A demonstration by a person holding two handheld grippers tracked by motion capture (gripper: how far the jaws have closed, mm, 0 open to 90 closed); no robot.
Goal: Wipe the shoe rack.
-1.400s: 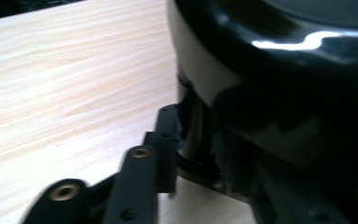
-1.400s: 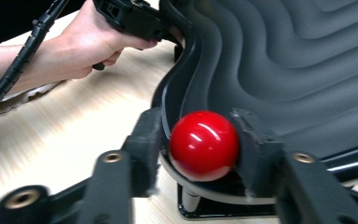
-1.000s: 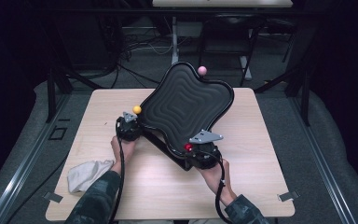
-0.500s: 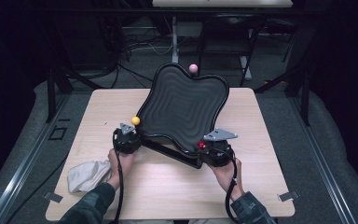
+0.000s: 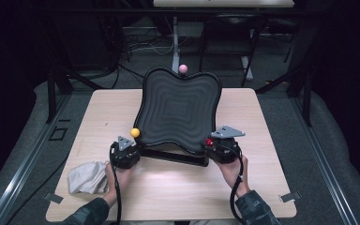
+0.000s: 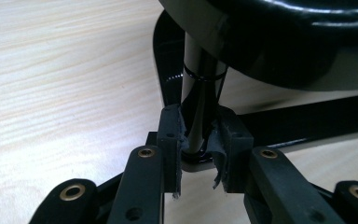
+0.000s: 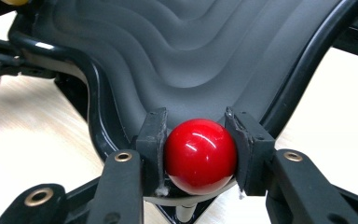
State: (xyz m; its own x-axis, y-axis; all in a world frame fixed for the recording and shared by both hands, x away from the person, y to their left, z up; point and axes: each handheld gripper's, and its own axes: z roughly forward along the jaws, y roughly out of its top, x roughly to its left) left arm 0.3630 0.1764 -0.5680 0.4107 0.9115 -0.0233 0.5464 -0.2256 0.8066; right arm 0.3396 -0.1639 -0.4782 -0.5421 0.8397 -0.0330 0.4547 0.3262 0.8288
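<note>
Plainly, the left gripper (image 6: 199, 144) clamps a post (image 6: 200, 79) under the unlabelled black tray (image 5: 178, 108), while the right gripper (image 7: 198, 151) squeezes its red ball (image 7: 200, 155)

a: we see the tray (image 5: 178, 112) as matt dark plastic, its ridged face dull, while its rim (image 7: 98, 116) shines glossy black.

b: at the tray's near corner we note the red ball (image 7: 200, 155), smooth and mirror-glossy, like hard plastic. the post (image 6: 198, 112) under the tray looks polished too.

a: the pads (image 6: 171, 140) gripping that post seem rubbery, matt, with frayed edges.

b: under the tray we see the table (image 5: 262, 140), pale wood grain, satin. left of the tray's near edge lies a cloth (image 5: 88, 177), soft, creased, off-white.
</note>
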